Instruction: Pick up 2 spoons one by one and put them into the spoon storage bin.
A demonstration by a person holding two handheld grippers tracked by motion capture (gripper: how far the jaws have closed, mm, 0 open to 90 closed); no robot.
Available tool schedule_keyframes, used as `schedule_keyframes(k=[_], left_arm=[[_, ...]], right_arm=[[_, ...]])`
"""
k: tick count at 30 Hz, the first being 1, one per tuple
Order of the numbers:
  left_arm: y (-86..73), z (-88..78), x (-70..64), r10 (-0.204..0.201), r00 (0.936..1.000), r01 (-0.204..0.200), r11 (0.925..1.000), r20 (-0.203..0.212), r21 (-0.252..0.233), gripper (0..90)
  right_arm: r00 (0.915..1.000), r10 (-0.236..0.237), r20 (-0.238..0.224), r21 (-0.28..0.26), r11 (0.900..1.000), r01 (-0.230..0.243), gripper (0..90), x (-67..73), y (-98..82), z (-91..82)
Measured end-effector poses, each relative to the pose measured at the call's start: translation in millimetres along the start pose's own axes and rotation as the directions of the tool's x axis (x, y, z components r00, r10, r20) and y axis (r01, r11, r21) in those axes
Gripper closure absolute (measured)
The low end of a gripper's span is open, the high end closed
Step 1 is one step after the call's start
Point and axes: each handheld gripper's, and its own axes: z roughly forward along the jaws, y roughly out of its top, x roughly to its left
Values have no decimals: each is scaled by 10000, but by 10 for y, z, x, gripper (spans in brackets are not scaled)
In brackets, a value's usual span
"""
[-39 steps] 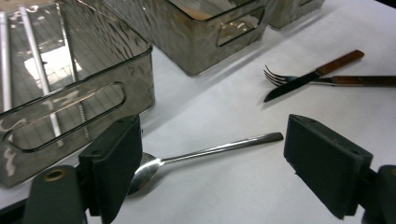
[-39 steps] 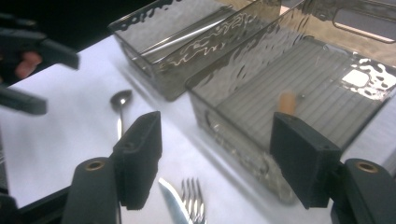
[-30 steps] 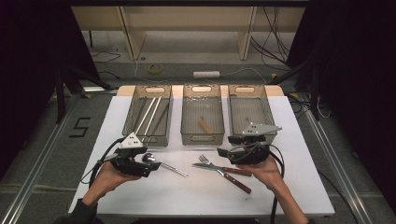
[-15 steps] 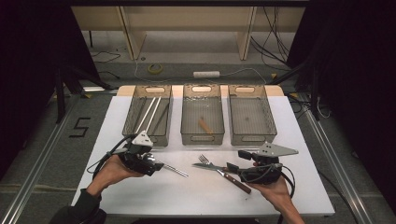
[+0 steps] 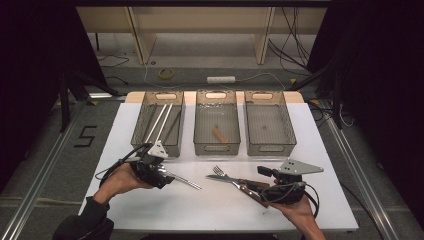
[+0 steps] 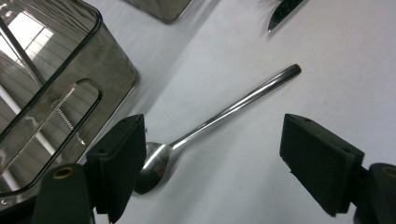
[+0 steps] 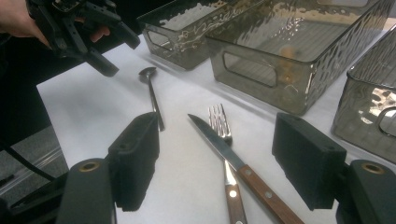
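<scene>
Seen from above: white table (image 5: 150, 210) with three clear bins in a row along the far edge.

At far left, left bin (image 5: 159, 122), holding thin pale sticks (image 5: 159, 122) laid lengthwise. Below it, near the table's left edge, left gripper (image 5: 162, 176) in a hand, pointing right. Jaws wide apart, clamping nothing. From the left gripper's own camera: spoon (image 6: 219, 116) flat on the table between the jaws, bowl right beside the left jaw, possibly touching it, handle slanting up and away to the right, well clear of the other jaw. Corner of the left bin just beside the spoon's bowl.

Next to the right, middle bin (image 5: 216, 125) with one small tan piece (image 5: 219, 134) on its floor.

In front of that bin, on bare table: fork (image 5: 227, 177) and knife (image 5: 240, 186) with wooden handles, lying side by side, touching or overlapping, tips pointing left.

Further right, right bin (image 5: 269, 127). Below it, right gripper (image 5: 263, 179) in a hand, aimed left at the handles. Jaws spread wide, gripping nothing; from its own camera, knife (image 7: 219, 144) and fork (image 7: 222, 126) lying between the two jaws, pads not touching either.
</scene>
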Motion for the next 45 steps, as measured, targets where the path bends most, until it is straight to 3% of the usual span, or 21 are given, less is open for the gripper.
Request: schedule_keyframes(k=[7, 10, 13, 17, 19, 24, 25, 30, 34, 40, 44, 45], left_arm=[[38, 47, 18, 211, 9997, -207, 9993, -113, 312, 251], [60, 69, 27, 466, 9988, -460, 9983, -154, 352, 309], [77, 109, 30, 889, 9959, -876, 9938, -164, 684, 361], [100, 145, 13, 1071, 9942, -1064, 9906, -42, 864, 405], [115, 161, 6, 1417, 9899, -1419, 9839, 96, 1083, 417], [135, 255, 9, 1700, 9847, -1737, 9741, 375, 1446, 461], [136, 272, 14, 1829, 9821, -1877, 9688, 443, 1617, 474], [129, 339, 16, 2161, 9750, -2220, 9563, 513, 1905, 492], [137, 387, 0, 2280, 9726, -2326, 9548, 461, 1849, 497], [155, 444, 3, 2725, 9599, -2803, 9341, 655, 2211, 501], [165, 485, 19, 2834, 9567, -2912, 9286, 668, 2302, 510], [162, 502, 21, 2800, 9576, -2882, 9306, 682, 2257, 519]], right_arm=[[9999, 80, 142, 97, 9999, -82, 314, 33, -31, 4], [9999, 102, 105, 94, 9999, -103, 314, 42, -43, -2], [9999, 76, 84, 159, 9998, -77, 314, 53, -53, 1], [9998, 133, 121, 238, 9996, -135, 315, 42, -61, 10], [9998, 182, 116, 261, 9995, -185, 315, 40, -62, 13], [9997, 226, 65, 273, 9994, -227, 316, 38, -57, 22], [9998, 202, 49, 261, 9995, -203, 316, 38, -57, 23], [9996, 272, 11, 285, 9992, -272, 317, 32, -60, 21], [9996, 276, -29, 266, 9993, -275, 319, 26, -59, 24], [9983, 523, -240, 238, 9984, -518, 323, -5, -66, 28], [9983, 510, -289, 236, 9985, -503, 323, -4, -66, 33], [9983, 501, -302, 267, 9984, -493, 324, -3, -67, 35]])
